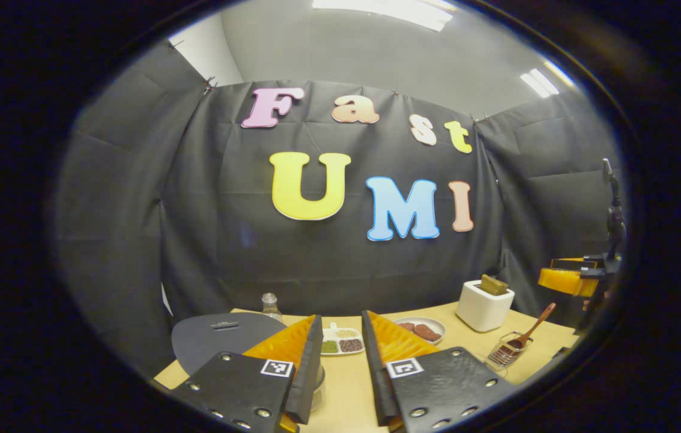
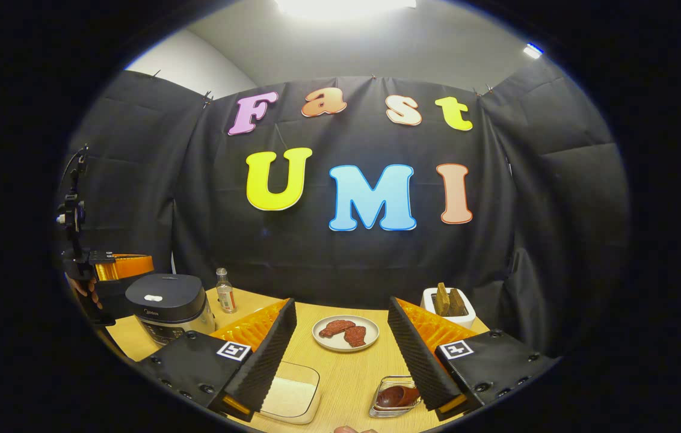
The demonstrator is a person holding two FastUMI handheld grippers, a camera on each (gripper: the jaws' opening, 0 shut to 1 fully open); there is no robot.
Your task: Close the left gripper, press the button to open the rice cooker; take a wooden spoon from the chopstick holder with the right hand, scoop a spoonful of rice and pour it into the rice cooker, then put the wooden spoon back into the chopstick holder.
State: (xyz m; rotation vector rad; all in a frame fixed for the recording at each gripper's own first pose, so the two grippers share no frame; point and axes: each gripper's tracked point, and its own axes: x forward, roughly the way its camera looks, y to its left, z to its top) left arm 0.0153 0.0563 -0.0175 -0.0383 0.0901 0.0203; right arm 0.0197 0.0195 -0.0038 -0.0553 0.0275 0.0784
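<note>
Wood table (image 2: pixel 352 373) w/ rice cooker (image 2: pixel 167 305), lid down. Wooden spoon (image 1: pixel 532 332) sits in chopstick holder (image 1: pixel 508 352). Left gripper (image 1: pixel 340 367) & right gripper (image 2: pixel 340 355) both spread, grasping nothing.

The wooden spoon (image 2: pixel 396 397) is half hidden behind the right tool's finger; the rice cooker (image 1: pixel 220 340) is cut off low by the left tool's finger.

Both views look level across the table (image 1: pixel 352 379) toward the back wall, sharing the plate (image 2: pixel 345 332).
</note>
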